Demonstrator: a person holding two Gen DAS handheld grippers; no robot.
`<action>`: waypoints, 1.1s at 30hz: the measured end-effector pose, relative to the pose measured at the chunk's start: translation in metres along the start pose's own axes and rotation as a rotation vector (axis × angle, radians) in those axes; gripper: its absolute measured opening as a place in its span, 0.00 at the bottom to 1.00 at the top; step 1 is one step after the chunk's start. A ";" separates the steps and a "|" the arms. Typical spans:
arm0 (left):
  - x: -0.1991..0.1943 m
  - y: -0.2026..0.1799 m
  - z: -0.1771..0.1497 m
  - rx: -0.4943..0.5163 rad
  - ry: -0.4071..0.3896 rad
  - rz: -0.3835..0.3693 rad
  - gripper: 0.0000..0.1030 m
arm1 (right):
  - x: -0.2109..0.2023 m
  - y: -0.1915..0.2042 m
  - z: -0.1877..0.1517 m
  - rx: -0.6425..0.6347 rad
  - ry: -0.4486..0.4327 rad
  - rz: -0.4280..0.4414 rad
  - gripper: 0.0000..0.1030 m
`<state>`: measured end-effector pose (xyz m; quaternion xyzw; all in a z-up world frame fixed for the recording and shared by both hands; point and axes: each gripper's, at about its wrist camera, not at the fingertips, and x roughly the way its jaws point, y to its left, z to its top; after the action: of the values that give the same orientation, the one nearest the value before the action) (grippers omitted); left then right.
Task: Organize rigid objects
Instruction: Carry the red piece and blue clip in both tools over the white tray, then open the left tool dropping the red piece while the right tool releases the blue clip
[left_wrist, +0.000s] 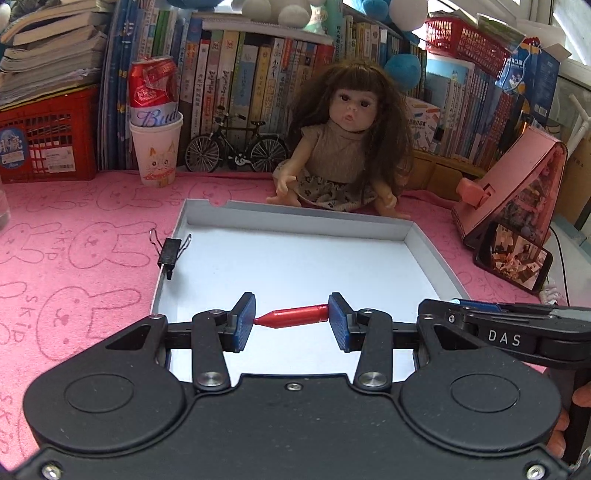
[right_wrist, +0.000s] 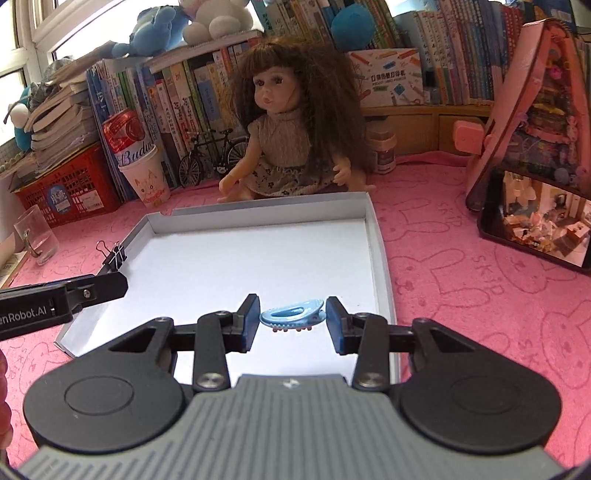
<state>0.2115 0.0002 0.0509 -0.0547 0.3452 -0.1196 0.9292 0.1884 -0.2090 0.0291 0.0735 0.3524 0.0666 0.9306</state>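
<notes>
My left gripper (left_wrist: 291, 319) is shut on a red pen cap (left_wrist: 293, 316), held crosswise between its blue pads above the near part of a shallow white box lid (left_wrist: 295, 218). My right gripper (right_wrist: 291, 319) is shut on a light blue hair clip (right_wrist: 293, 316), held over the near right part of the same lid (right_wrist: 376, 236). A black binder clip (left_wrist: 170, 251) is clamped on the lid's left wall; it also shows in the right wrist view (right_wrist: 115, 256). Each gripper's body shows at the edge of the other's view.
A doll (left_wrist: 343, 140) sits behind the lid. A paper cup with a red can (left_wrist: 157, 147), a toy bicycle (left_wrist: 236, 147) and a red crate (left_wrist: 48, 136) stand at the back left. A pink dollhouse (right_wrist: 535, 110), a phone (right_wrist: 539, 221) and a glass (right_wrist: 35, 236) flank the lid.
</notes>
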 end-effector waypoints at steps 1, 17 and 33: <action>0.006 0.000 0.001 0.001 0.016 0.004 0.40 | 0.004 0.001 0.003 -0.003 0.014 0.007 0.43; 0.044 0.000 -0.007 0.018 0.078 0.059 0.40 | 0.039 -0.007 0.008 0.050 0.136 -0.018 0.43; 0.054 -0.003 -0.009 0.041 0.117 0.080 0.40 | 0.042 -0.009 0.007 0.051 0.137 -0.026 0.43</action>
<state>0.2447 -0.0167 0.0111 -0.0147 0.3984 -0.0923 0.9124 0.2248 -0.2108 0.0063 0.0876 0.4178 0.0502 0.9029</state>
